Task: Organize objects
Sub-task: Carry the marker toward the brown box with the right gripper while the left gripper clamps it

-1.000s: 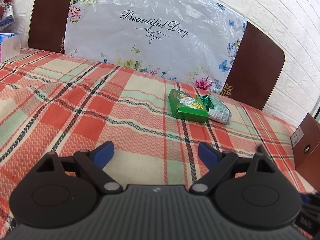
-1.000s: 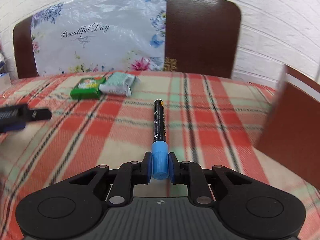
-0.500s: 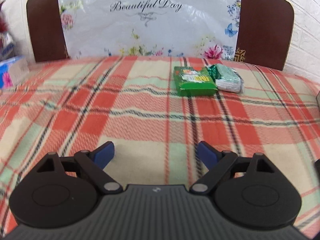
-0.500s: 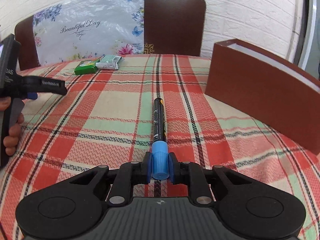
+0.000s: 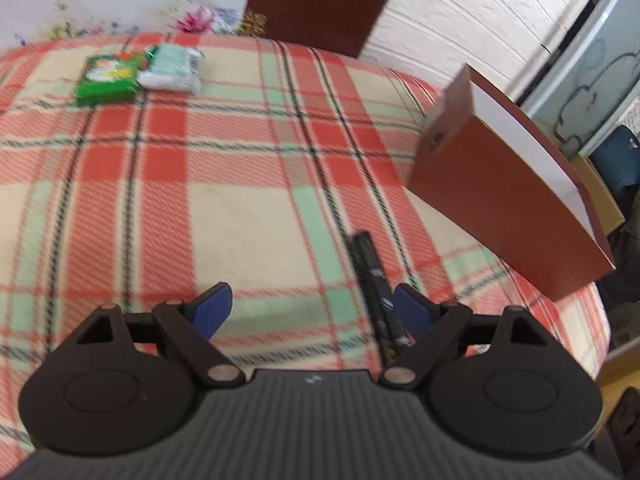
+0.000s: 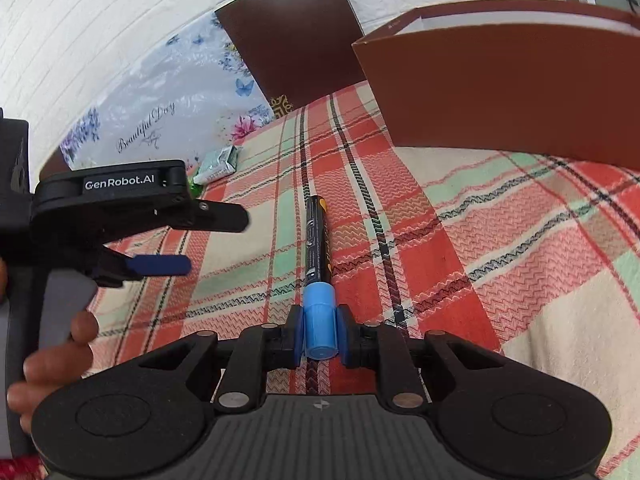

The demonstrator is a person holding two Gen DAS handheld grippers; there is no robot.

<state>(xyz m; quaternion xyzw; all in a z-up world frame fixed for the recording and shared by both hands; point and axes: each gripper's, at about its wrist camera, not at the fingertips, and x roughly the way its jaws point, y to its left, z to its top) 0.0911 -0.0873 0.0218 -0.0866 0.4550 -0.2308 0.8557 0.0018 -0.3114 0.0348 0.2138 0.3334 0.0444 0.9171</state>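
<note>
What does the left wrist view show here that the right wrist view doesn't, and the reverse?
Only the left wrist view: the green packet in full, and the open left tongs from behind.

Only the right wrist view: the marker's blue cap clamped in the right tongs, and a hand on the left tool's grip.

Both: the marker, the brown box, the silver packet and the plaid cloth.

Open left claw (image 5: 310, 310) above plaid tabletop (image 5: 248, 208); black marker (image 5: 374, 280) by its right finger; brown box (image 5: 508, 200) at three o'clock; green packet (image 5: 106, 80) at eleven.
</note>
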